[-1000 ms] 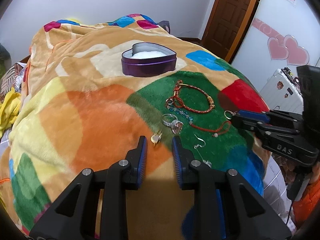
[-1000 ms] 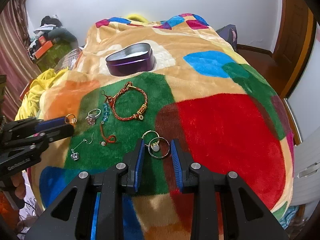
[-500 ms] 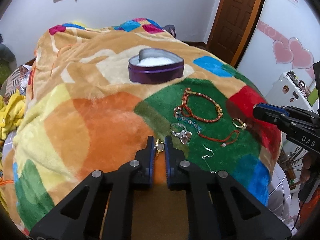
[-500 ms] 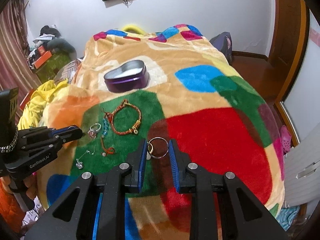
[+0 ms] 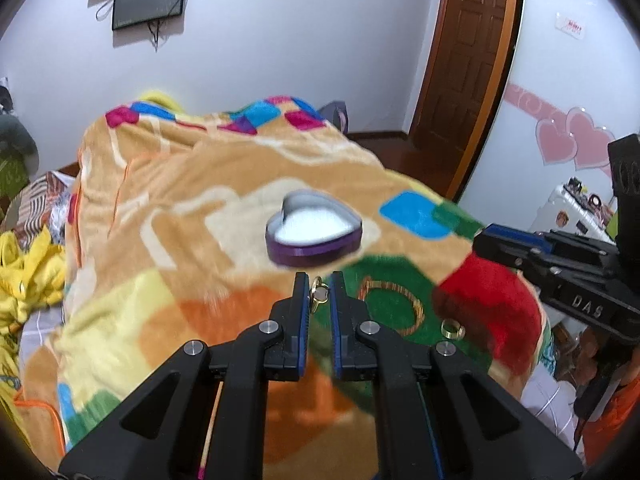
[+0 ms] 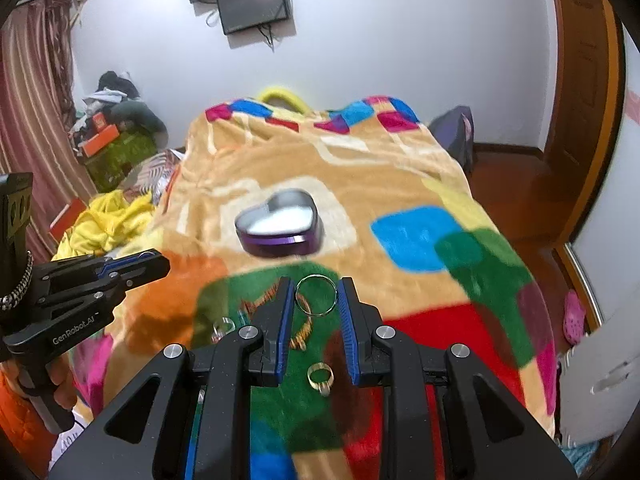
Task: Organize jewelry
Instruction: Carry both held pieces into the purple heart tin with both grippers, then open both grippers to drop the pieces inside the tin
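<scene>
My left gripper (image 5: 320,289) is shut on a small gold earring (image 5: 319,295) and holds it above the blanket, short of the purple heart-shaped tin (image 5: 314,234) with white lining. My right gripper (image 6: 316,294) is shut on a thin silver hoop ring (image 6: 316,294), also lifted, in front of the tin (image 6: 279,229). A red-gold braided bracelet (image 5: 391,305) lies on the green patch. A gold ring (image 6: 320,376) lies on the blanket below my right fingers; it also shows in the left wrist view (image 5: 452,328). A silver ring (image 6: 223,326) lies left of them.
The jewelry lies on a bed under a multicoloured fleece blanket (image 5: 168,248). Yellow cloth (image 6: 108,220) is heaped at the bed's left. A brown door (image 5: 468,60) stands at the right. Each gripper shows in the other's view, the right (image 5: 560,268) and the left (image 6: 92,280).
Both grippers have risen from the blanket with their pieces and tipped toward the heart tin. The left shut on the earring; the right shut on the hoop ring.
</scene>
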A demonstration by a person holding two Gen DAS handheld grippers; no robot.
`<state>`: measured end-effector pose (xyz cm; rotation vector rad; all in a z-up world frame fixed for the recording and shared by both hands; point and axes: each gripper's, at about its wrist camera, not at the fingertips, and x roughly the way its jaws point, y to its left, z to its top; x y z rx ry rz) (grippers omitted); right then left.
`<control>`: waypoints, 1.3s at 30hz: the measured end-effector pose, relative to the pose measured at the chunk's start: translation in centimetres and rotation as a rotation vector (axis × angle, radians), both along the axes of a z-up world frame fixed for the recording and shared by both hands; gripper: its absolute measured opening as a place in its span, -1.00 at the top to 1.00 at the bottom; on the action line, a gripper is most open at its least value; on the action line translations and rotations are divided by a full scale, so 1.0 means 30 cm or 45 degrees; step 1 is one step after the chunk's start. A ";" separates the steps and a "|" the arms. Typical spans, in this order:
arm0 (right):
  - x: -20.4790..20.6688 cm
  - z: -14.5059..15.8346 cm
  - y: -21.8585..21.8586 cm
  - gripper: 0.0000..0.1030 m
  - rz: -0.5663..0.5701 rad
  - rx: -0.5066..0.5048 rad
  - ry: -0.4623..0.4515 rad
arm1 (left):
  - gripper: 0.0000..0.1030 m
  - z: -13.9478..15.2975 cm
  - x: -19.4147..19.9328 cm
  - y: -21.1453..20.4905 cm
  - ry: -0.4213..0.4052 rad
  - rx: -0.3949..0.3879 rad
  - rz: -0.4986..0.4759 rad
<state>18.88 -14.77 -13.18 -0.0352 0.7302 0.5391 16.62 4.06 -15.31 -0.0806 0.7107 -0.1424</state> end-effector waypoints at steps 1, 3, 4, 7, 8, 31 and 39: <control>0.007 0.010 0.007 0.61 0.002 0.004 -0.014 | 0.84 0.010 0.007 0.002 -0.012 0.001 0.000; 0.019 0.025 0.019 0.61 0.009 0.017 -0.034 | 0.84 0.033 0.028 0.007 -0.040 0.009 0.002; 0.027 0.033 0.027 0.61 0.012 0.022 -0.044 | 0.84 0.040 0.038 0.010 -0.049 0.008 0.001; 0.046 0.050 0.046 0.61 0.019 0.029 -0.073 | 0.84 0.059 0.070 0.021 -0.075 0.004 0.002; 0.051 0.053 0.052 0.61 0.020 0.030 -0.079 | 0.84 0.063 0.080 0.025 -0.083 0.006 0.004; 0.245 -0.014 0.156 0.61 0.081 0.022 0.001 | 0.84 -0.024 0.330 0.082 0.011 -0.084 -0.024; 0.309 -0.070 0.194 0.61 0.179 -0.044 0.102 | 0.84 -0.099 0.405 0.068 0.116 -0.109 -0.083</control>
